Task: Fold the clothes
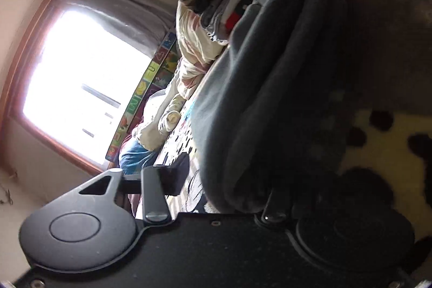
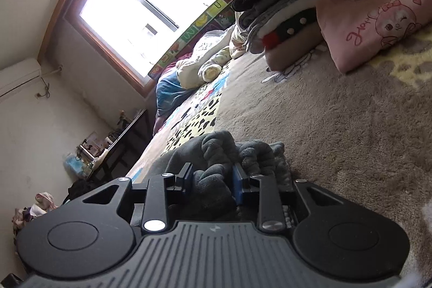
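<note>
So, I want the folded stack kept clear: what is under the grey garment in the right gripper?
The grey garment lies bunched on the plush bed cover, pinched by the right gripper. Whatever sits beneath the bunch itself is covered.

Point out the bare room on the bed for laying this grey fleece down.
Free: the plain grey-brown plush blanket between the bunched dark grey fleece garment and the pink cartoon pillow. The leopard-spotted yellow patch toward the window is also bare. Crowded: the stack of folded clothes beside the pillow, and the cream bedding heap under the window.
</note>
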`<act>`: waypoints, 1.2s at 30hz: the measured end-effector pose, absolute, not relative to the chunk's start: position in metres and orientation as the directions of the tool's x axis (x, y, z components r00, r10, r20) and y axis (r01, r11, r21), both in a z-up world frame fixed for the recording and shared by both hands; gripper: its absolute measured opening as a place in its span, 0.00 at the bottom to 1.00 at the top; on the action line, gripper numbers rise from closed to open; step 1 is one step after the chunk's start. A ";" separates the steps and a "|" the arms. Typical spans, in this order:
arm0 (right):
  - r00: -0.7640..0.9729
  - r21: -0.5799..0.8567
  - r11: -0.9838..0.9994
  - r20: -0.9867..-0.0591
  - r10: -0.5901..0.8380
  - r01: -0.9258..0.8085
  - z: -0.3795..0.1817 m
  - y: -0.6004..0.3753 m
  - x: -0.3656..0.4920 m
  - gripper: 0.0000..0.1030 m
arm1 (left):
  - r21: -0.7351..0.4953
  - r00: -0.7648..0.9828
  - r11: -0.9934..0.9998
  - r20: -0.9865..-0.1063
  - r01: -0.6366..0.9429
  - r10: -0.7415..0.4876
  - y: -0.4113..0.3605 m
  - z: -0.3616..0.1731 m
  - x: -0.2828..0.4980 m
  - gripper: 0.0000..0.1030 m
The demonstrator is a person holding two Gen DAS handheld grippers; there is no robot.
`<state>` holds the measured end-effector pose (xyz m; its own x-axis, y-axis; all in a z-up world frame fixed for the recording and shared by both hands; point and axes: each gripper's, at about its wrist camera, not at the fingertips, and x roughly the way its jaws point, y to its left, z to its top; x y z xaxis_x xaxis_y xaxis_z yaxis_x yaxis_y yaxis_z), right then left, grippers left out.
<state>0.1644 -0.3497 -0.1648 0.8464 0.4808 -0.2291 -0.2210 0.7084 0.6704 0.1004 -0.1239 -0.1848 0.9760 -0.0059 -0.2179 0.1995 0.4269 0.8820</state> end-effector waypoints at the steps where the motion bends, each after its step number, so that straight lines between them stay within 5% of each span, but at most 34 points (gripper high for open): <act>1: 0.849 0.640 0.734 -0.239 0.472 -0.228 -0.163 -0.346 0.163 0.29 | 0.891 0.975 0.403 -0.222 0.208 -0.012 -0.126 -0.189 0.099 0.34; 9: 0.916 0.635 0.735 -0.108 0.388 -0.237 -0.143 -0.359 0.133 0.40 | 0.917 0.980 0.360 -0.195 0.171 0.032 -0.131 -0.186 0.091 0.29; 11: 0.933 0.600 0.765 -0.083 0.351 -0.235 -0.134 -0.362 0.123 0.48 | 0.945 0.979 0.273 -0.198 0.180 0.040 -0.137 -0.196 0.090 0.25; 16: 0.919 0.453 0.835 -0.079 0.385 -0.311 -0.118 -0.338 0.114 0.49 | 0.974 0.976 0.091 -0.211 0.205 0.054 -0.147 -0.211 0.085 0.25; 18: 0.903 0.430 0.840 -0.114 0.415 -0.332 -0.121 -0.324 0.117 0.49 | 0.960 0.968 0.139 -0.250 0.243 0.034 -0.141 -0.192 0.080 0.31; 20: 0.890 0.423 0.840 -0.145 0.433 -0.339 -0.124 -0.316 0.119 0.48 | 0.935 0.957 0.211 -0.291 0.285 -0.002 -0.132 -0.166 0.072 0.71; 21: 0.889 0.421 0.843 -0.156 0.431 -0.335 -0.126 -0.314 0.119 0.48 | 0.913 0.947 0.254 -0.320 0.319 -0.035 -0.124 -0.153 0.066 0.81; 24: 0.886 0.402 0.852 -0.174 0.430 -0.335 -0.123 -0.314 0.118 0.48 | 0.796 0.889 0.404 -0.441 0.450 -0.121 -0.099 -0.118 0.051 0.83; 26: 0.890 0.367 0.868 -0.182 0.419 -0.334 -0.120 -0.312 0.116 0.49 | 0.677 0.867 0.564 -0.473 0.472 -0.157 -0.079 -0.091 0.049 0.59; 27: 0.890 0.353 0.872 -0.183 0.418 -0.338 -0.118 -0.309 0.115 0.49 | 0.594 0.853 0.646 -0.488 0.480 -0.185 -0.069 -0.079 0.052 0.56; 32: 0.881 0.298 0.879 -0.185 0.435 -0.371 -0.107 -0.292 0.123 0.48 | 0.042 0.837 0.916 -0.425 0.399 -0.345 -0.025 -0.040 0.096 0.49; 36: 0.881 0.261 0.897 -0.224 0.417 -0.358 -0.104 -0.286 0.140 0.48 | -0.169 0.800 0.894 -0.401 0.414 -0.446 -0.040 -0.076 0.125 0.49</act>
